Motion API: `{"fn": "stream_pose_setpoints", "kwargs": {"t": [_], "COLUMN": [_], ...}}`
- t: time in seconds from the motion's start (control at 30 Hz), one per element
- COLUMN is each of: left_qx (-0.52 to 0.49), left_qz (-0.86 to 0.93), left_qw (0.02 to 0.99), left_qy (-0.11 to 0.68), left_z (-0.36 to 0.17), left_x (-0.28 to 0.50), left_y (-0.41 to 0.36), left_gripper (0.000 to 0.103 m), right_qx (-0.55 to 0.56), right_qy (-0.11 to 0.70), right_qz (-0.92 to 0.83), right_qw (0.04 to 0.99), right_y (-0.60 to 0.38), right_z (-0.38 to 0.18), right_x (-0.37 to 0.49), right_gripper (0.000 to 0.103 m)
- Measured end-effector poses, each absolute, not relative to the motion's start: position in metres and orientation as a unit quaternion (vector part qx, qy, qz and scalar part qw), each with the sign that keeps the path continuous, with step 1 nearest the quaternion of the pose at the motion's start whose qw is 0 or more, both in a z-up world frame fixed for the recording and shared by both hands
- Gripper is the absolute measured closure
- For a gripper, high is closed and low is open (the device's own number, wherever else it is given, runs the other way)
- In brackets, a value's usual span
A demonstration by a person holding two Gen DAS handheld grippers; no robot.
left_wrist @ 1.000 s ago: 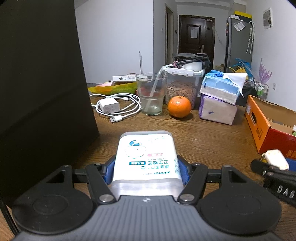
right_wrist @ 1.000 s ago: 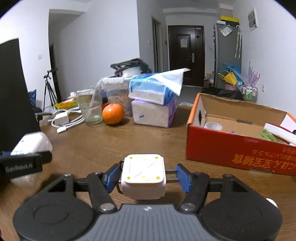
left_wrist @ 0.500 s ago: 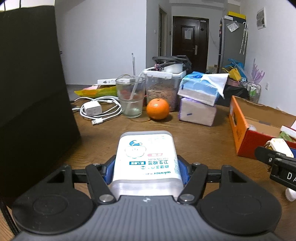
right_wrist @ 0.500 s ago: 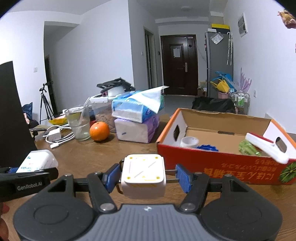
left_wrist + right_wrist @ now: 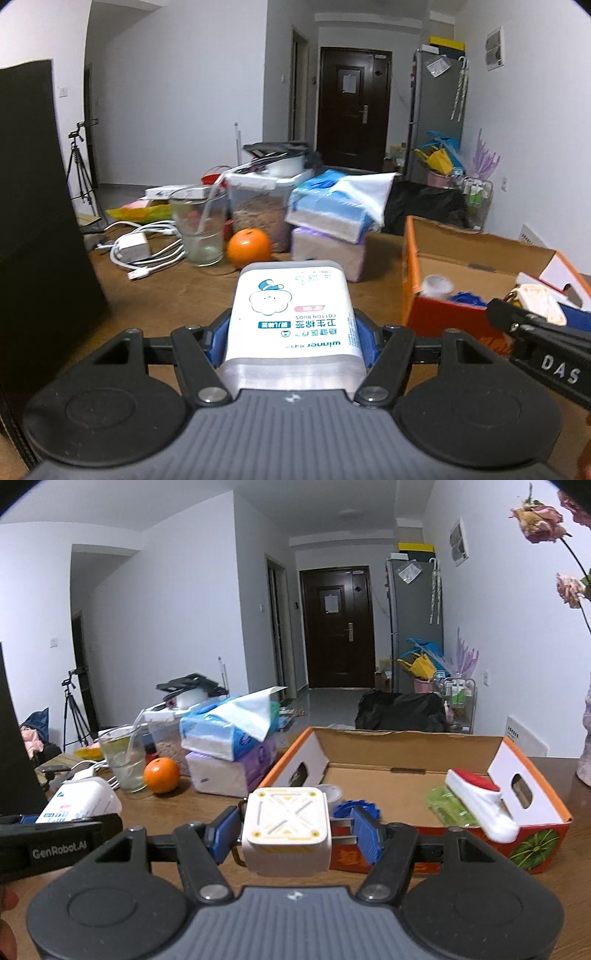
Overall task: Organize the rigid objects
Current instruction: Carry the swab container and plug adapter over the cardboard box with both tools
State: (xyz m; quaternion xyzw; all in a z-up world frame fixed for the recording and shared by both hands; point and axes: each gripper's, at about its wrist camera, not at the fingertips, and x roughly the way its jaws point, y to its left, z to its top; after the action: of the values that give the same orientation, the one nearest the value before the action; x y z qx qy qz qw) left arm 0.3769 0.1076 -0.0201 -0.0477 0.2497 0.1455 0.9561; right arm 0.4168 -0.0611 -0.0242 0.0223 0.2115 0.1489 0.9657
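Left wrist view: left tongs (image 5: 291,332) clamp a cotton-bud box (image 5: 291,310) above the surface (image 5: 177,295), with the orange carton (image 5: 458,254) ahead to the right. Right wrist view: right tongs (image 5: 290,830) grip a white plug cube (image 5: 287,827) by its sides, just short of the carton (image 5: 391,749), which already holds a brush, tape and green packet. Step in hand looks like carrying both items to the carton; next, each must clear the near wall, lower inside, then release.
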Motion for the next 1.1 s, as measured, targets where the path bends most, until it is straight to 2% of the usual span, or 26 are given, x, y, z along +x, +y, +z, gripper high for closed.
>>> {"fn": "stream_pose_setpoints", "kwargs": {"t": [1.1], "left_qx": [-0.058], "left_qz": [0.085], "left_qw": [0.969], "left_qy": [0.224], "left_z": [-0.013], "left_x": [0.482], "left_y": [0.003], "left_gripper": [0.036], "right_qx": [0.052], "right_qy": [0.194], "right_qz": [0.074], "right_qw": [0.977], "right_y": [-0.153], "right_z": [-0.019], "right_x": [0.496], "right_gripper": [0.038]}}
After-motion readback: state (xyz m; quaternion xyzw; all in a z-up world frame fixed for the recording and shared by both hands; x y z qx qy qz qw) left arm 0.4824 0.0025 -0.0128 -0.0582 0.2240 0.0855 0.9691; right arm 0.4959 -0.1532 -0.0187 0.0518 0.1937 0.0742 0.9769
